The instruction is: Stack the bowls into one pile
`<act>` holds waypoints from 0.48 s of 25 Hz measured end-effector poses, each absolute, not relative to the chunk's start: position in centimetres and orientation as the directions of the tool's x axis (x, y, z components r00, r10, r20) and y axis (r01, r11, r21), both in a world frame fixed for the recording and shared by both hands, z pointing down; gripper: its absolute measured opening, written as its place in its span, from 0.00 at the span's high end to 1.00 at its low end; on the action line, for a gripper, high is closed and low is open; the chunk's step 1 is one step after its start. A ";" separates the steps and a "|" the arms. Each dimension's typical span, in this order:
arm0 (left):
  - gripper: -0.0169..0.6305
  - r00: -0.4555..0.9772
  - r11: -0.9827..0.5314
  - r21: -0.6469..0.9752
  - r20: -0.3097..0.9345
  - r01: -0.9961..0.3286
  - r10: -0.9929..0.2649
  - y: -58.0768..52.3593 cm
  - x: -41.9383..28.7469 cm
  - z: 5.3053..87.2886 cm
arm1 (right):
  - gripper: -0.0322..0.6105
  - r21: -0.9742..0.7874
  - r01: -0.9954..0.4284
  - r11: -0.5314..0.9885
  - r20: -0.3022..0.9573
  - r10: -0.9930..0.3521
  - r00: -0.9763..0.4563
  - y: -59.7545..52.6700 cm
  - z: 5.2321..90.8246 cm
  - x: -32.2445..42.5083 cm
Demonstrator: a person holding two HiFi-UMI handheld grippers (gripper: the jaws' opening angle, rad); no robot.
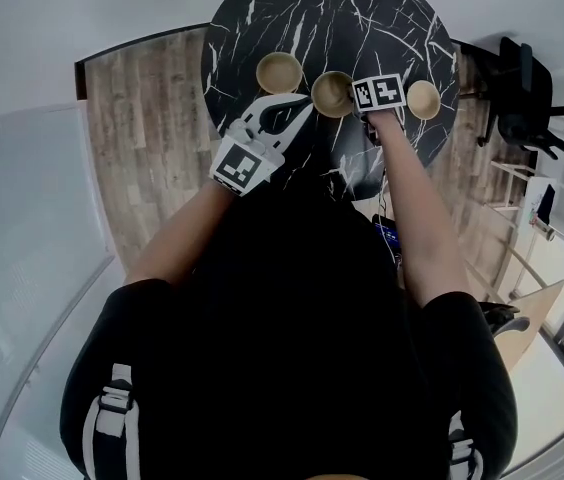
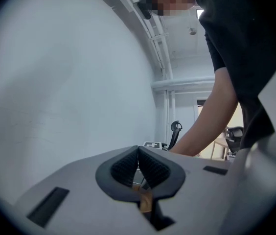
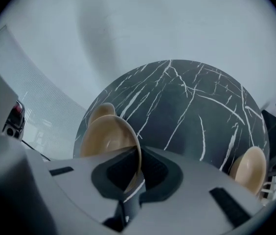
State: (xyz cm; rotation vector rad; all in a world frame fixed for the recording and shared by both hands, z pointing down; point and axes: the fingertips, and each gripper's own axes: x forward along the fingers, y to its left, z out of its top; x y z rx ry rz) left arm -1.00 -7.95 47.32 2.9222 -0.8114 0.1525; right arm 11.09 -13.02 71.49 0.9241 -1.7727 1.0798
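One round black marble table (image 1: 362, 28) with white veins is the largest thing, and three tan bowls are at it. The left gripper (image 2: 138, 156) is over the near left edge of the table, and its jaws are pressed together with nothing between them. The right gripper (image 3: 137, 169) is over the near middle of the table, and its jaws pinch the rim of the middle bowl (image 1: 333, 93). The left bowl (image 1: 279, 72) sits on the left part of the table, near the held one. The right bowl (image 1: 423, 99) sits by the right edge of the table, apart from the other two.
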 end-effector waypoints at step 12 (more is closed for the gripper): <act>0.97 0.814 -0.813 0.068 0.126 -0.578 -0.568 -9.5 -5.3 47.7 | 0.93 -0.306 -0.858 0.412 0.901 -0.166 -0.401 -16.7 70.1 5.3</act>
